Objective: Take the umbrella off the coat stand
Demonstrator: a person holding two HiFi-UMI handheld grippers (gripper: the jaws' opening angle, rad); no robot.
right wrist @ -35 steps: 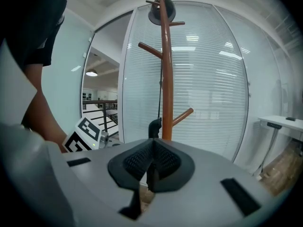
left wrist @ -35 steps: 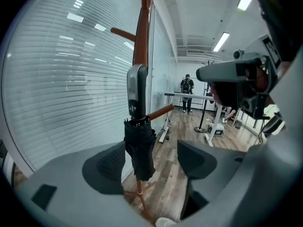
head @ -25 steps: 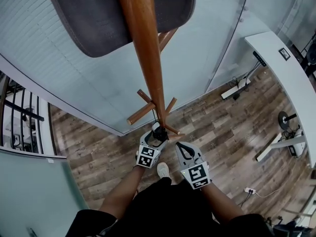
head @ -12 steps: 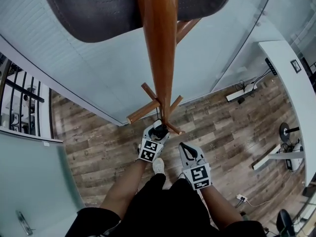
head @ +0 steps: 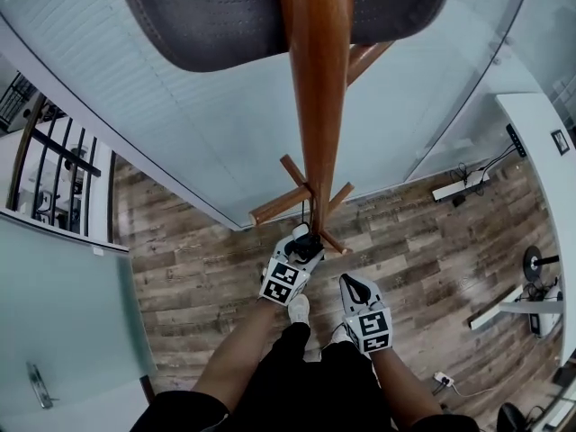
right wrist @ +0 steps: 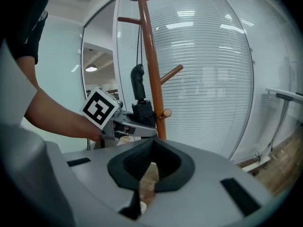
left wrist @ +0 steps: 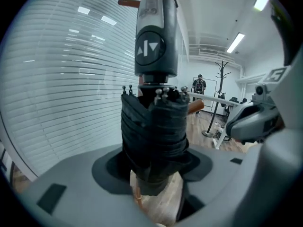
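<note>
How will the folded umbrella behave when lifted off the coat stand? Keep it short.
The umbrella probably gives under a squeeze: its wrapped fabric looks soft below a hard handle. It seems light for its size, being compact. Hanging by a cord, it may swing.

Head view chops off the stand [head: 315, 88] and the grey thing [head: 225, 16] on it at the top edge, so no clue what that thing is, and the stand's foot is out of sight lower down. The umbrella [head: 309, 241] there is just a dark blob, mostly covered. The person [left wrist: 199, 85] far back in the left gripper view is way too tiny to make out.
</note>
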